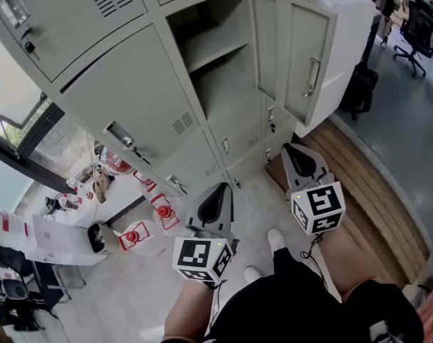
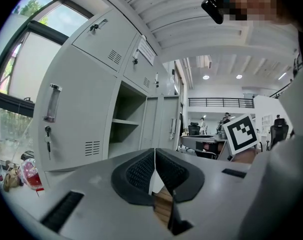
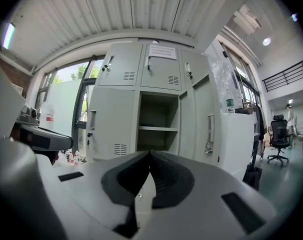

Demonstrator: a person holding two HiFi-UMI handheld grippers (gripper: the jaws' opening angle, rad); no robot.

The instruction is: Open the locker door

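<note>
Right gripper [image 1: 288, 148] fingers [image 3: 169, 179] hang clear of locker door [image 1: 307, 63].

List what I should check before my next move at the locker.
1. Door swung open: ok.
2. Compartment exposed, shelf in sight: ok.
3. Left claw shut, nothing in it: ok.
4. Right claw shut, nothing in it: ok.
5. Both claws apart from the door: ok.
6. Door will hold open by itself: cannot tell.
</note>
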